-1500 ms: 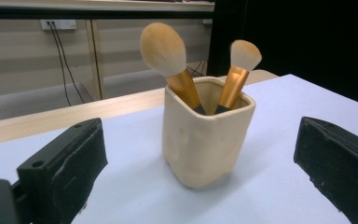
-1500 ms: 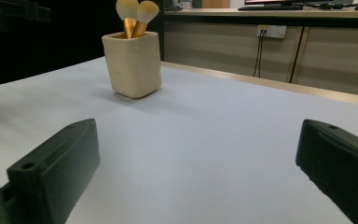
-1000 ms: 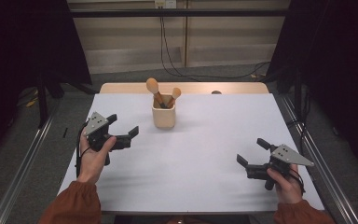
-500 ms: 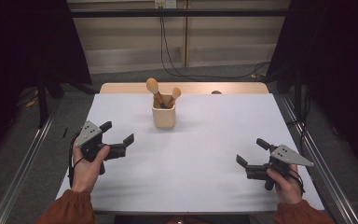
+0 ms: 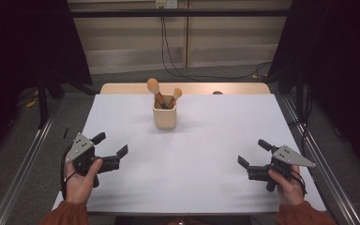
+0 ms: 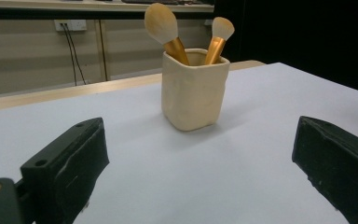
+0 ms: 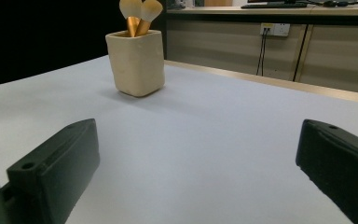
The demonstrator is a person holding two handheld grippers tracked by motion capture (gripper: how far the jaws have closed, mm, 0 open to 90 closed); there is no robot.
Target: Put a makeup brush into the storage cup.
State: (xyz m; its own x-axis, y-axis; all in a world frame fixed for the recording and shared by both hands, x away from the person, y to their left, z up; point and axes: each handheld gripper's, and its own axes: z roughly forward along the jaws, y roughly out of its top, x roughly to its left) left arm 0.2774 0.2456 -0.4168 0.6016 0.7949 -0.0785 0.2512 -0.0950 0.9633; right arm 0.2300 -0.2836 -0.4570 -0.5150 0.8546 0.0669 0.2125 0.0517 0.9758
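A cream ceramic cup (image 5: 164,117) stands upright near the far middle of the white table (image 5: 201,154). Two makeup brushes with gold ferrules lean in it, a large one (image 5: 154,87) and a smaller one (image 5: 176,94). My left gripper (image 5: 110,146) rests low at the table's front left, open, nothing between its jaws, aimed toward the cup (image 6: 194,88). My right gripper (image 5: 254,152) sits at the front right, open and empty too. From there the cup (image 7: 136,62) stands far off to the left.
A wooden strip (image 5: 187,88) borders the table's far edge, with a small dark round thing (image 5: 217,93) on it. Metal rails (image 5: 26,159) run along both sides of the table. Cables (image 5: 168,51) hang down the back wall.
My left gripper has drawn back toward the person and lower, from beside the cup's left to the front left of the table. The right gripper has stayed put.
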